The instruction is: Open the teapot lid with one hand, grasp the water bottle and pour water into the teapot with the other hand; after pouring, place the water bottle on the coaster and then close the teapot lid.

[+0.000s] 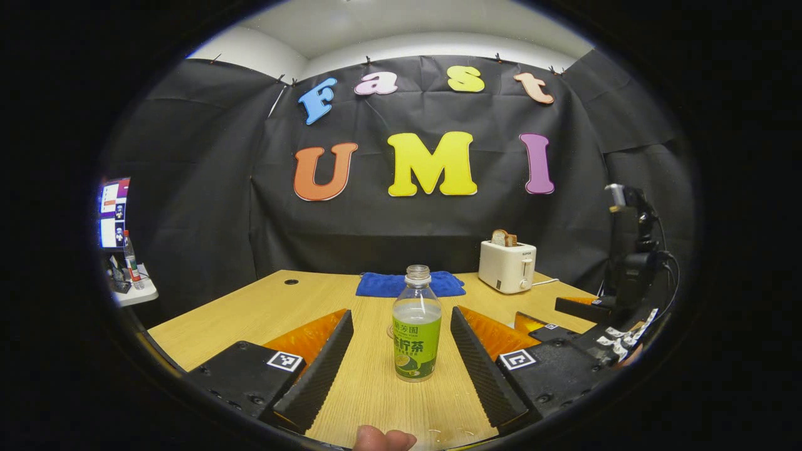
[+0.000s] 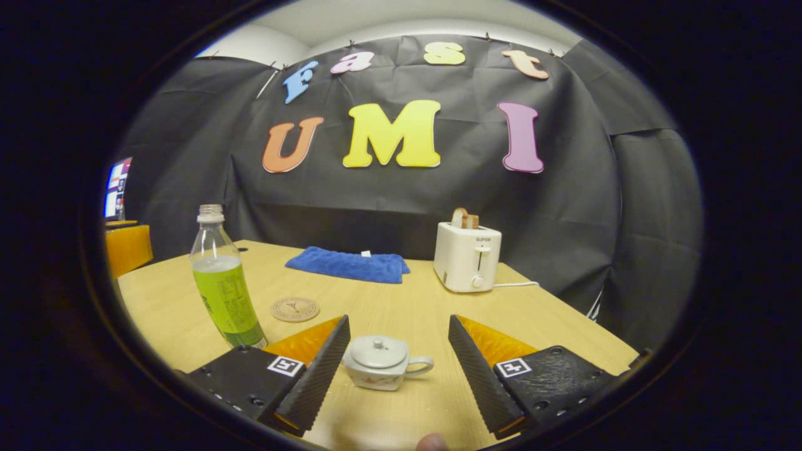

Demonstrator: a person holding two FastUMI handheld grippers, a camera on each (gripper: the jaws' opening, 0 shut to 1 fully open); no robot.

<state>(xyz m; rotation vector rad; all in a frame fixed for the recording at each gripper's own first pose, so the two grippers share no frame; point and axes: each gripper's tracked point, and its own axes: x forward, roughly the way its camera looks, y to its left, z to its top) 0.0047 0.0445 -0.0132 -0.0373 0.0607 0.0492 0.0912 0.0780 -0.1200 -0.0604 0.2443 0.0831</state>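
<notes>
Left gripper view has the left tool [image 1: 401,351] spread wide, the uncapped water bottle [image 1: 416,329] upright on the wooden surface [image 1: 282,307] between its fingers, touching neither. Beyond lie a blue cloth [image 1: 410,285] and a toaster [image 1: 506,266]. Right gripper view has the right tool [image 2: 399,360] equally spread around the small teapot [image 2: 383,361], lid [image 2: 378,351] on. Farther left sits the coaster [image 2: 295,309], just beside the bottle.

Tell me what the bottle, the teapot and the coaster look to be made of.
Bottle: clear plastic, glossy, liquid visible through it.
Teapot: likely glazed ceramic, pale with a soft sheen.
Coaster: probably wood or cork, matte tan disc with a dark printed mark.
</notes>
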